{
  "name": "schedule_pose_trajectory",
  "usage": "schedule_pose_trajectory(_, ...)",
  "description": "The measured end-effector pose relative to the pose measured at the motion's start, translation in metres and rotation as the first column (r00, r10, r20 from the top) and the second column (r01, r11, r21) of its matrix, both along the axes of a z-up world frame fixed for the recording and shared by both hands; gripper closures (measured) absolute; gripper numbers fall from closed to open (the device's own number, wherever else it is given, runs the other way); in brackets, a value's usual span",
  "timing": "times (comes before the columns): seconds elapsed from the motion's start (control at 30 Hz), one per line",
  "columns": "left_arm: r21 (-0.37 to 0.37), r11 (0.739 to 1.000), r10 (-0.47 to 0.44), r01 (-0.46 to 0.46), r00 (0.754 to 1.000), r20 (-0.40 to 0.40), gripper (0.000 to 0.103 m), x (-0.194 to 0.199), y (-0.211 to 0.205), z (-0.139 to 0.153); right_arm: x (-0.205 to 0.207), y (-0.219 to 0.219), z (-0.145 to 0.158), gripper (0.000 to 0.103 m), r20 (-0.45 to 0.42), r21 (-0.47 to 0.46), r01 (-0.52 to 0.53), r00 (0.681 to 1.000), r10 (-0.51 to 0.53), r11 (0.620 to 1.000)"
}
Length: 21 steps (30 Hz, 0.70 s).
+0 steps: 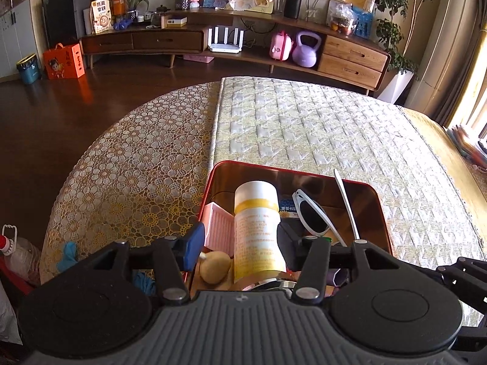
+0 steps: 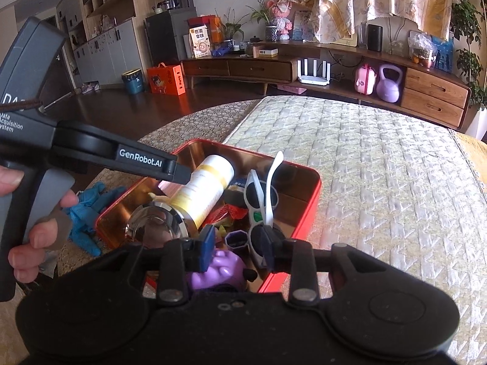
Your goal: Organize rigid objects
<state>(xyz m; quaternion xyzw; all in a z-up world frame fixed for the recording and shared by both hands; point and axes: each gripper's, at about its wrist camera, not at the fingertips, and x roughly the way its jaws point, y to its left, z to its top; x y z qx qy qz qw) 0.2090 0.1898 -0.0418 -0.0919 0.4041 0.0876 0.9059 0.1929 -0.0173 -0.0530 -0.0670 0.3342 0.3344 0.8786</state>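
Red tin (image 1: 377, 213): open box with a coppery inner wall, set on the quilted mat (image 1: 319, 127) at its near-left part, beside the lace-patterned cloth (image 1: 137, 164).
Bottle (image 1: 258, 231): white, yellow band below a frosted cap; lies on its side in the tin. Long axis runs from the near wall toward the far wall, cap end pointing away from the left wrist camera, base end nearest it. In the right wrist view it slants, cap up and to the right.
Left gripper (image 1: 240, 246): jaws spread, one on each side of the bottle's body; no pad presses on it.
Right gripper (image 2: 237, 248): jaws apart over the near right part of the tin, nothing pinched; a purple toy (image 2: 219, 269) sits just below.
Sunglasses (image 1: 313, 213): white frame, dark lenses, standing on edge right of the bottle, one arm sticking up.
Other contents: pink ridged block (image 1: 217, 225), tan egg-shaped piece (image 1: 214, 266), round chrome part (image 2: 158, 223).
Hand (image 2: 33, 222): fingers wrapped on the left gripper's handle.
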Motion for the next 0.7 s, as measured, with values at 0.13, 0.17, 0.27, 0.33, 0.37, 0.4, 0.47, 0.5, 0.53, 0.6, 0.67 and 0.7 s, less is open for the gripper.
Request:
schedule_pose_trajectory(0.13,0.009,1.0,-0.019,0.019,1.0,0.015,0.052,-0.011,-0.007,0.008,-0.007,-0.005,0.007,0.063,0.006,0.019,-0.001,1.0,0.001,1.0)
schedule_pose_trajectory(0.17,0.013,1.0,-0.023,0.023,1.0,0.018,0.051,-0.015,-0.008,0.009,-0.009,-0.007,0.009,0.061,0.009,0.023,0.0,1.0,0.0,1.0)
schedule_pose_trajectory(0.27,0.032,0.999,-0.036,0.035,0.999,0.03,0.042,-0.025,-0.015,0.014,-0.014,-0.012,0.014,0.056,0.013,0.041,0.002,1.0,-0.003,0.999)
schedule_pose_trajectory(0.33,0.042,0.998,-0.047,0.046,0.998,0.042,0.037,-0.033,-0.019,0.016,-0.018,-0.016,0.016,0.053,0.016,0.048,0.002,1.0,-0.002,0.999)
schedule_pose_trajectory(0.37,0.049,0.998,-0.05,0.048,0.998,0.046,0.037,-0.036,-0.021,0.017,-0.02,-0.017,0.016,0.052,0.018,0.049,0.001,1.0,-0.002,0.999)
schedule_pose_trajectory(0.4,0.055,0.997,-0.054,0.051,0.997,0.05,0.037,-0.04,-0.022,0.018,-0.022,-0.019,0.017,0.05,0.022,0.049,0.002,1.0,-0.003,0.999)
schedule_pose_trajectory(0.47,0.063,0.996,-0.062,0.059,0.996,0.056,0.037,-0.046,-0.026,0.019,-0.028,-0.022,0.018,0.047,0.029,0.051,0.0,1.0,-0.001,0.999)
schedule_pose_trajectory(0.5,0.07,0.996,-0.065,0.06,0.996,0.059,0.037,-0.05,-0.027,0.02,-0.03,-0.024,0.018,0.044,0.033,0.053,-0.001,0.999,0.0,0.999)
schedule_pose_trajectory(0.53,0.078,0.995,-0.067,0.062,0.996,0.064,0.037,-0.053,-0.029,0.02,-0.033,-0.026,0.019,0.043,0.038,0.054,-0.002,0.999,0.0,0.999)
schedule_pose_trajectory(0.6,0.09,0.994,-0.071,0.065,0.995,0.07,0.036,-0.059,-0.032,0.022,-0.038,-0.029,0.02,0.036,0.052,0.056,-0.007,0.999,0.004,0.998)
schedule_pose_trajectory(0.67,0.1,0.993,-0.077,0.068,0.994,0.08,0.031,-0.065,-0.034,0.023,-0.044,-0.033,0.021,0.03,0.072,0.053,-0.01,0.997,0.006,0.999)
schedule_pose_trajectory(0.7,0.105,0.992,-0.078,0.069,0.993,0.087,0.029,-0.069,-0.035,0.024,-0.046,-0.035,0.023,0.026,0.08,0.055,-0.012,0.997,0.008,0.998)
